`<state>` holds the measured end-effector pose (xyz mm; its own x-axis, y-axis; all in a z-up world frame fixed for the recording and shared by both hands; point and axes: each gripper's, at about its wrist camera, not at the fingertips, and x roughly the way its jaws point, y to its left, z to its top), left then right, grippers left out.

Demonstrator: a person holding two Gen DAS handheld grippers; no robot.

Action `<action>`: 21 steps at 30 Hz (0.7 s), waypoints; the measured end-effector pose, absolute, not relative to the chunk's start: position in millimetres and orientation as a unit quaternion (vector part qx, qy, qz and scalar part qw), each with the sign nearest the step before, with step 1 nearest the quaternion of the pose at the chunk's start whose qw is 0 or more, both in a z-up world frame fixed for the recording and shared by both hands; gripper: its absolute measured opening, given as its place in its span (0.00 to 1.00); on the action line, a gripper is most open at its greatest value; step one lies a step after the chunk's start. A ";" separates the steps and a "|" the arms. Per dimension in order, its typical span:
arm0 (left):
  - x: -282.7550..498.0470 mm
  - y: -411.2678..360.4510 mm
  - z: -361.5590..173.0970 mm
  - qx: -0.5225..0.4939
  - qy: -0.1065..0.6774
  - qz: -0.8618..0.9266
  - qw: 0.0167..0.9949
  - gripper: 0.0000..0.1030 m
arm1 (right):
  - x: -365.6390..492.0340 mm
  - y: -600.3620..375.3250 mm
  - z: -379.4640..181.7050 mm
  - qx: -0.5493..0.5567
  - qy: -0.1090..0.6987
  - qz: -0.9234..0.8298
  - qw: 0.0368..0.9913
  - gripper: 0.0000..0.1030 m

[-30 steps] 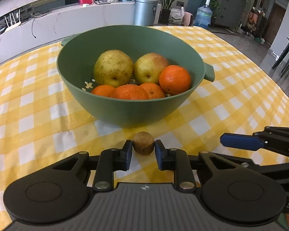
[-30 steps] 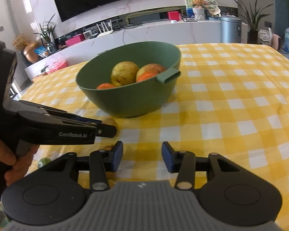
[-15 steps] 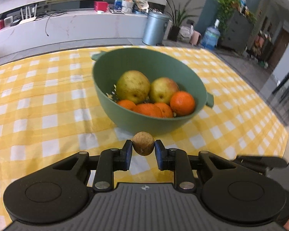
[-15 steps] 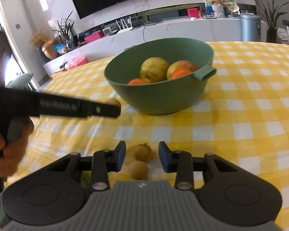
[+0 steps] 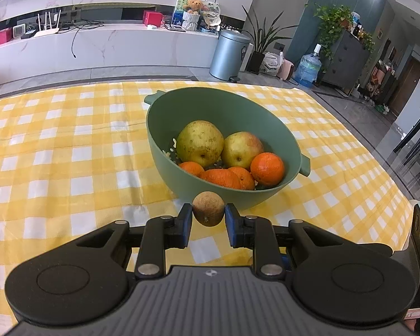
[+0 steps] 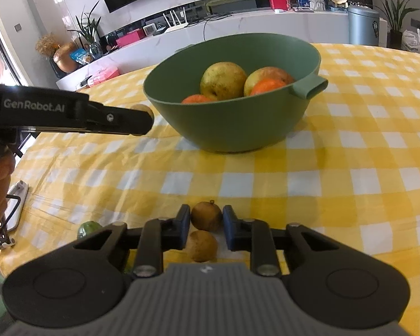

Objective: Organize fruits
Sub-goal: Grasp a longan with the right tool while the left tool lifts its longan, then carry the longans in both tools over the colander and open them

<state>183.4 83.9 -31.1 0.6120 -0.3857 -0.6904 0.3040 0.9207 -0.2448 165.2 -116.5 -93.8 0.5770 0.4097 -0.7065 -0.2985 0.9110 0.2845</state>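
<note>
**Bright daylight, fisheye bend**

Both views are evenly lit. The green bowl (image 6: pixel 232 103) throws a soft shadow on the worktop (image 6: pixel 350 168) at its base. Straight lines curve toward the edges beyond the bowl; corners darken.

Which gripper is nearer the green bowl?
Left. The left gripper holds a brown fruit by the green bowl; the right gripper sits farther back.

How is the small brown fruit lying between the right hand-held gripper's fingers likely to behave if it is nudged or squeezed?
The small brown fruit is nearly round and sits loose on the flat tablecloth, so a nudge would probably roll it. It looks small enough to be light. Its skin looks dull and rough, so the right hand-held gripper would likely hold it without slipping.
</note>
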 end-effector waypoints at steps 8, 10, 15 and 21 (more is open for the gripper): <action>178.9 85.8 -23.0 -0.051 0.381 -0.197 0.902 0.27 | 161.7 -119.2 -88.7 0.067 0.401 0.199 0.892 0.20; 177.7 87.2 -19.0 -0.053 0.374 -0.198 0.904 0.27 | 158.5 -120.5 -83.3 0.062 0.390 0.198 0.897 0.20; 177.4 86.5 -10.3 -0.058 0.354 -0.201 0.911 0.27 | 150.1 -127.0 -64.4 0.059 0.354 0.196 0.912 0.20; 187.3 75.5 -4.4 -0.048 0.340 -0.203 0.917 0.27 | 151.6 -133.5 -38.5 0.060 0.312 0.190 0.929 0.20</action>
<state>187.3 75.5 -4.4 0.6863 -0.4043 -0.6046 0.3388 0.9133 -0.2261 151.6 -133.5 -38.5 0.7332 0.3902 -0.5569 -0.3150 0.9207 0.2303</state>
